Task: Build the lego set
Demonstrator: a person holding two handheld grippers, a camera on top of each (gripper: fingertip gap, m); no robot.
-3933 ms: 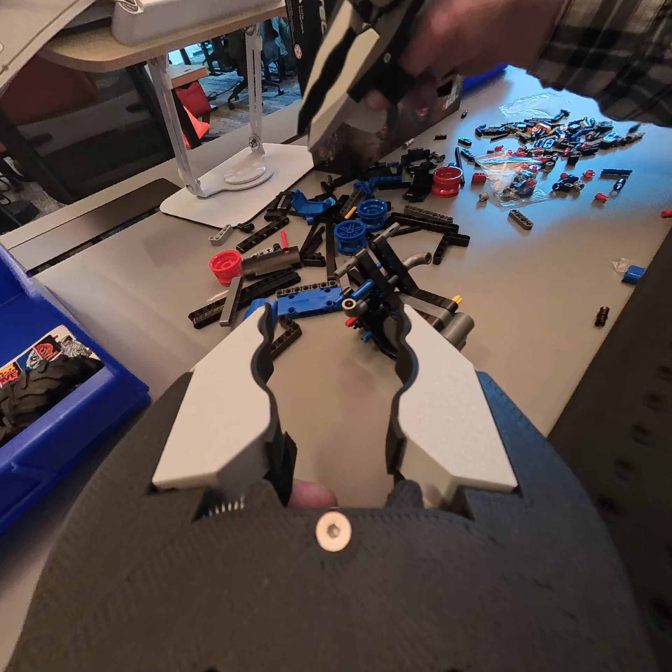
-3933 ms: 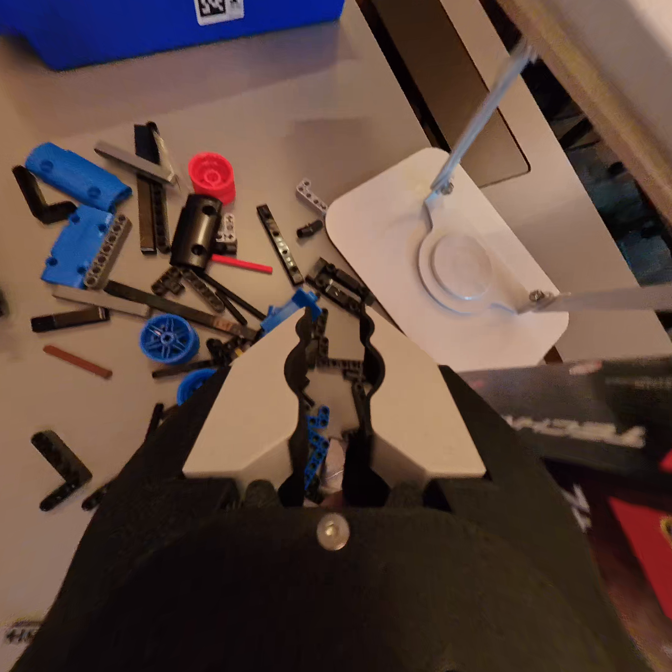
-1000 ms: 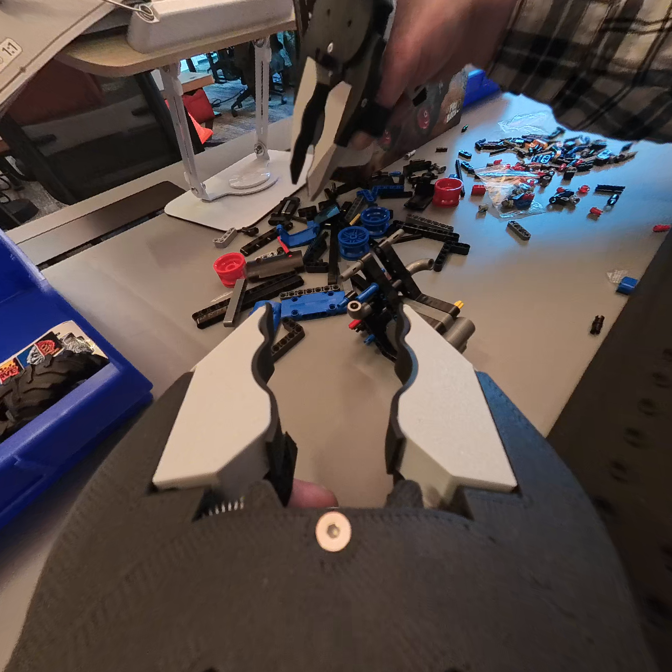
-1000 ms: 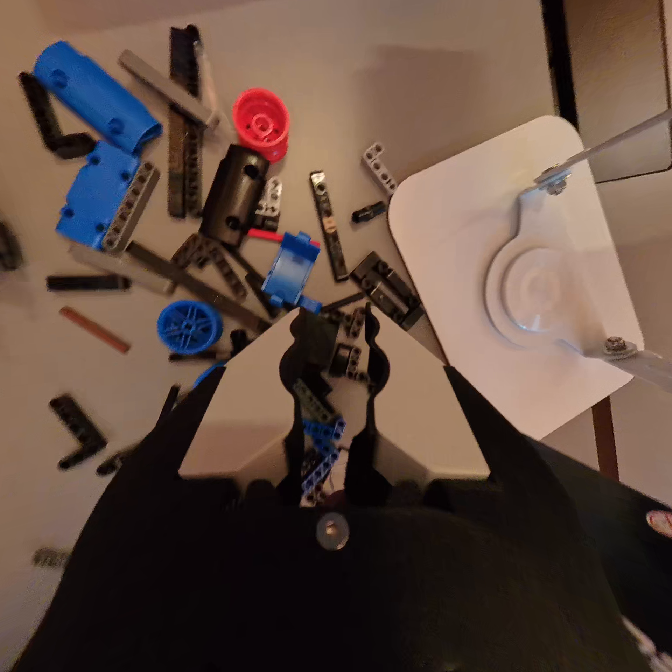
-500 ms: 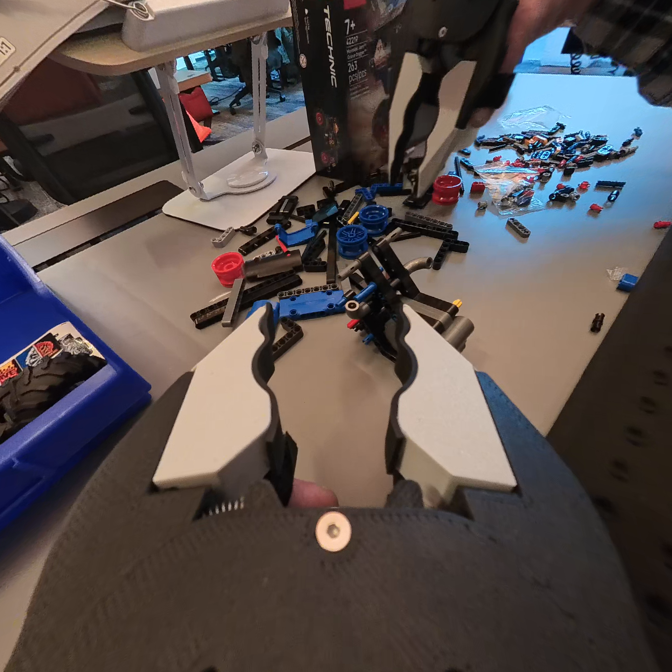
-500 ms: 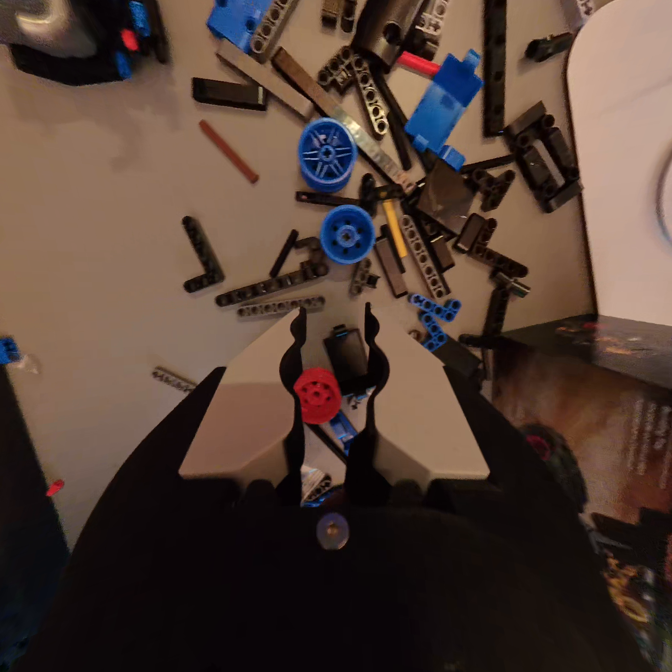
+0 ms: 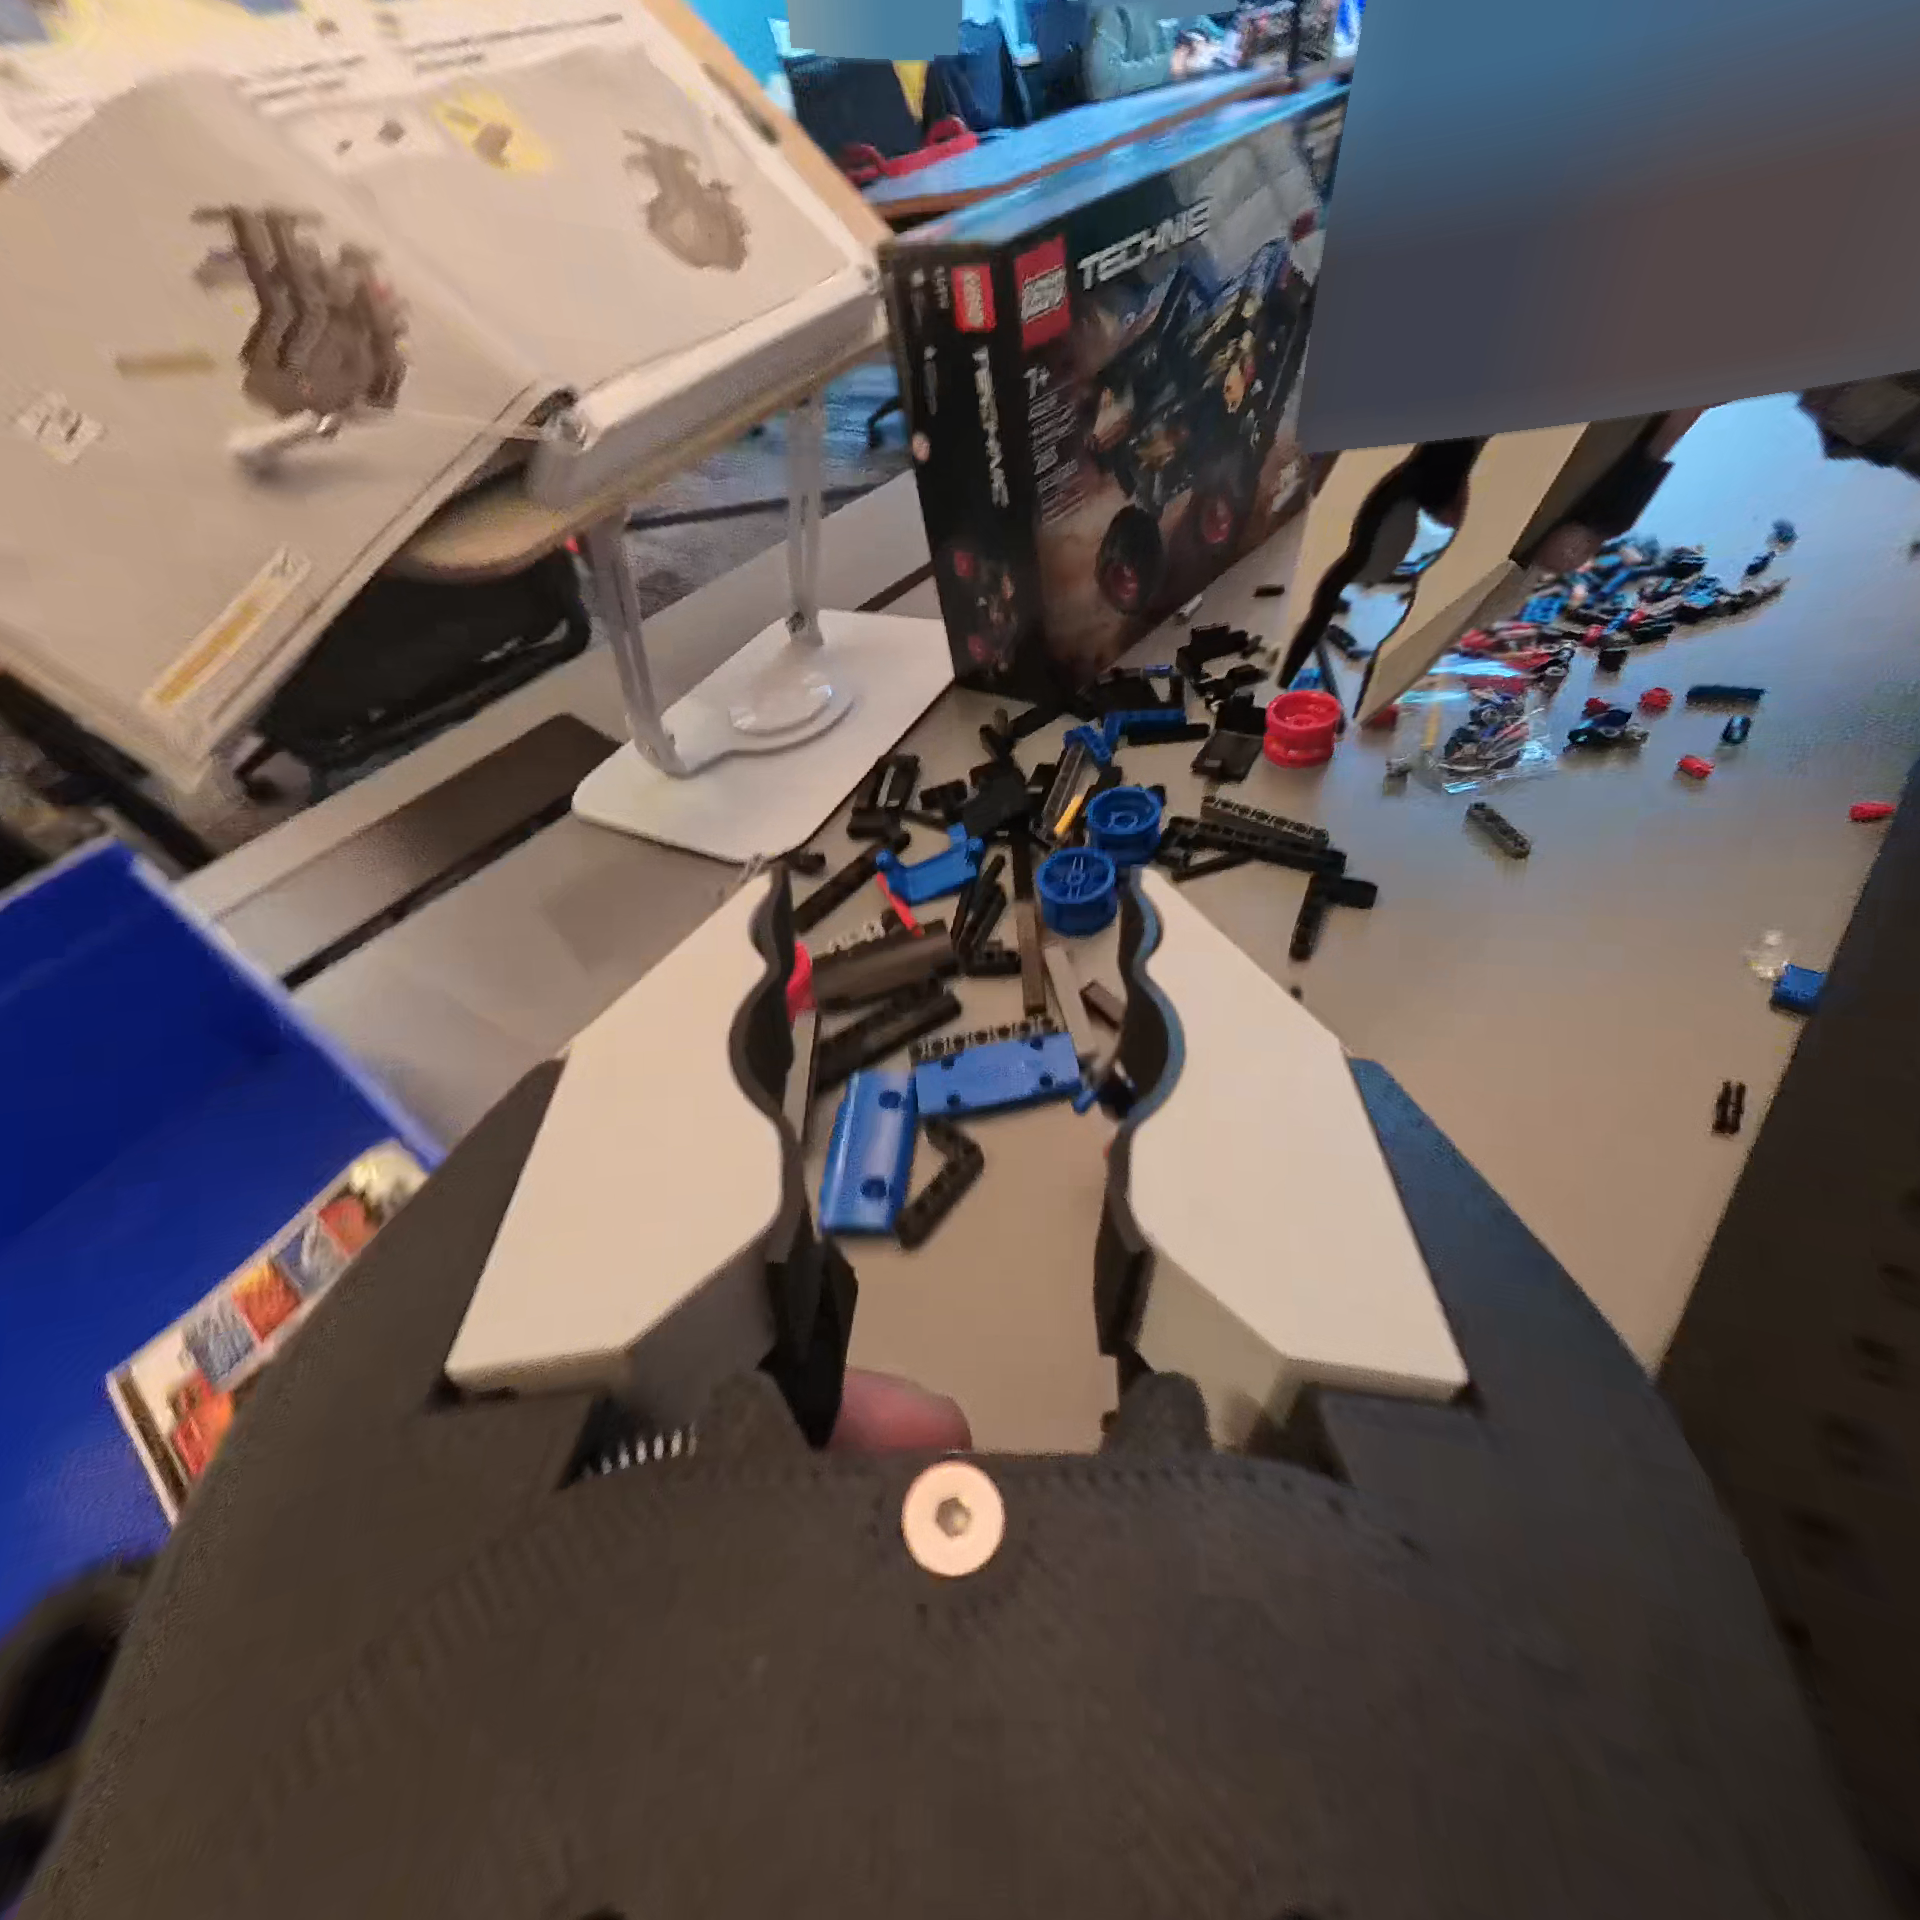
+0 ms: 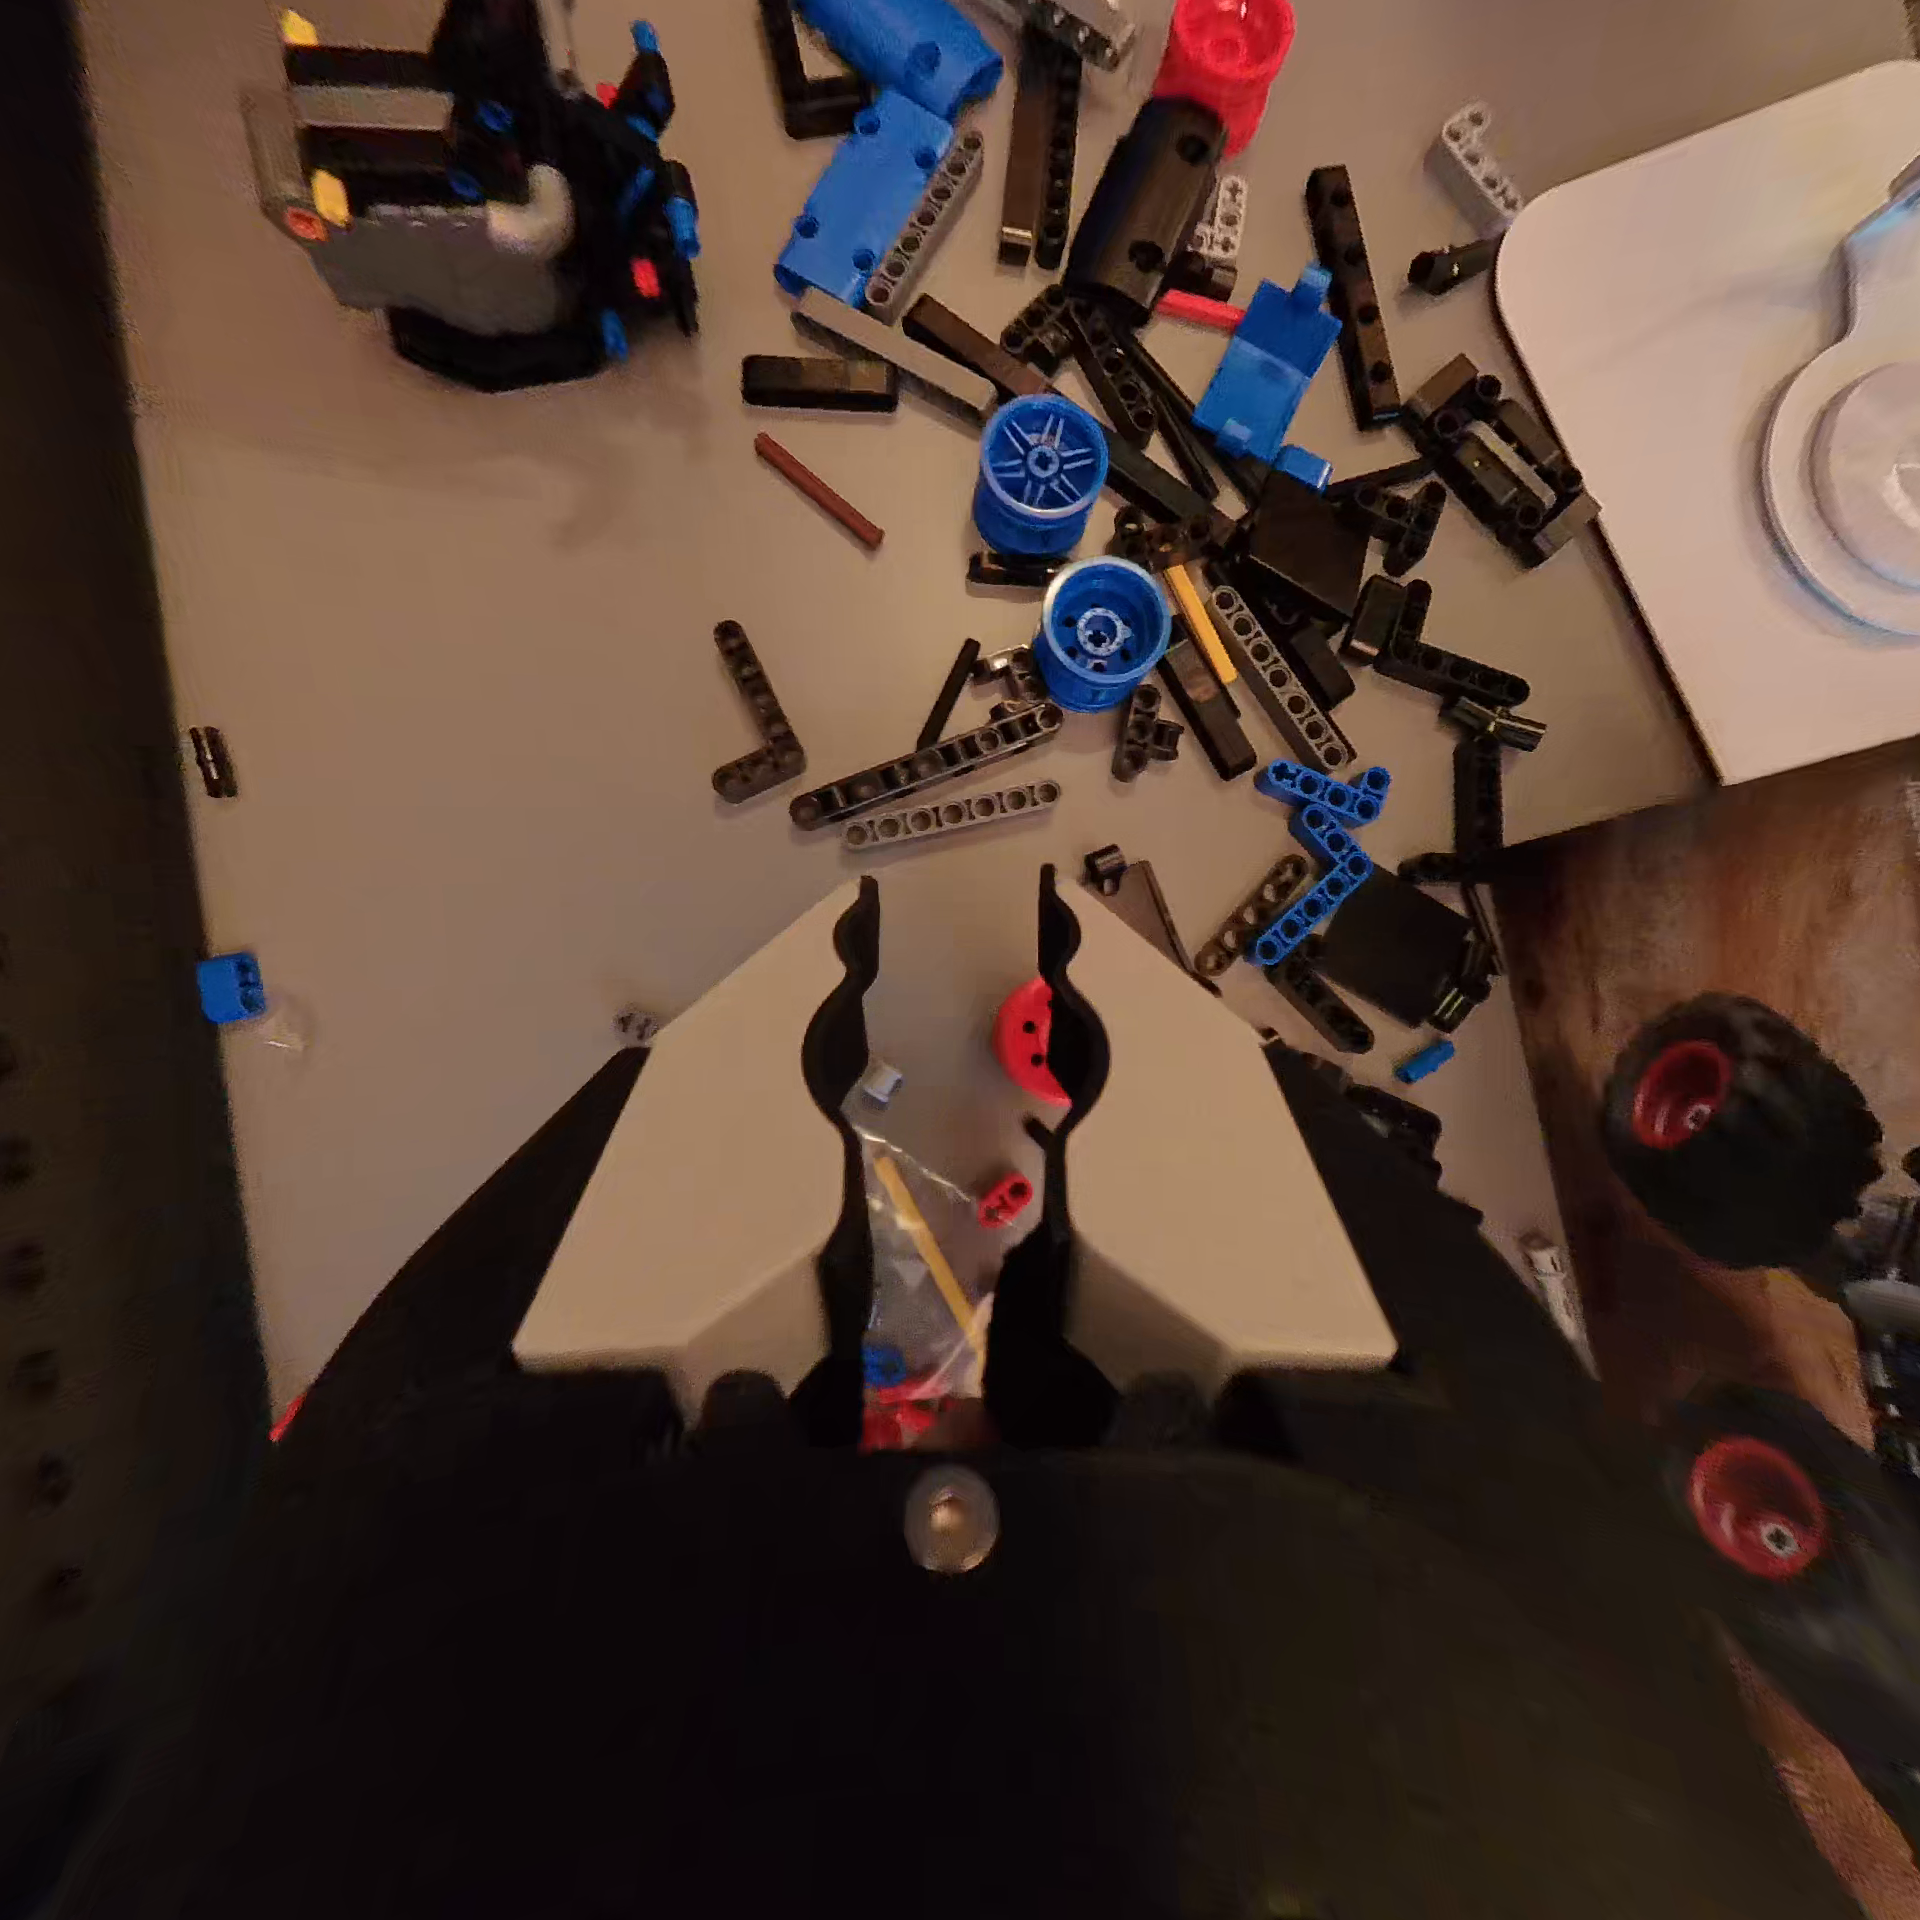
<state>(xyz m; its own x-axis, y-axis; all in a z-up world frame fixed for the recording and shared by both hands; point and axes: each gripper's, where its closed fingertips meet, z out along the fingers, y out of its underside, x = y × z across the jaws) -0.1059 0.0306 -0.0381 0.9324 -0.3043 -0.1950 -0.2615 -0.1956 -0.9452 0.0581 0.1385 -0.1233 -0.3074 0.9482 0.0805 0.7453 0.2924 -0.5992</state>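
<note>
The lego pieces lie scattered on the grey worktop (image 8: 436, 582), with a part-built black and grey assembly (image 8: 457, 197) off to one side of the pile. These parts look light, hard and smooth, so small ones would likely skid or flip; a red wheel hub (image 8: 1023, 1039) is best pinched across its rim, a beam across its narrow sides. The right claw (image 8: 951, 894) hangs above the hub, jaws parted and empty; half a second ago the hub sat centred between them, now it sits by the right finger. The left claw (image 7: 951, 899) is wide open, empty, and has tilted up toward the instruction booklet (image 7: 343, 270).
</note>
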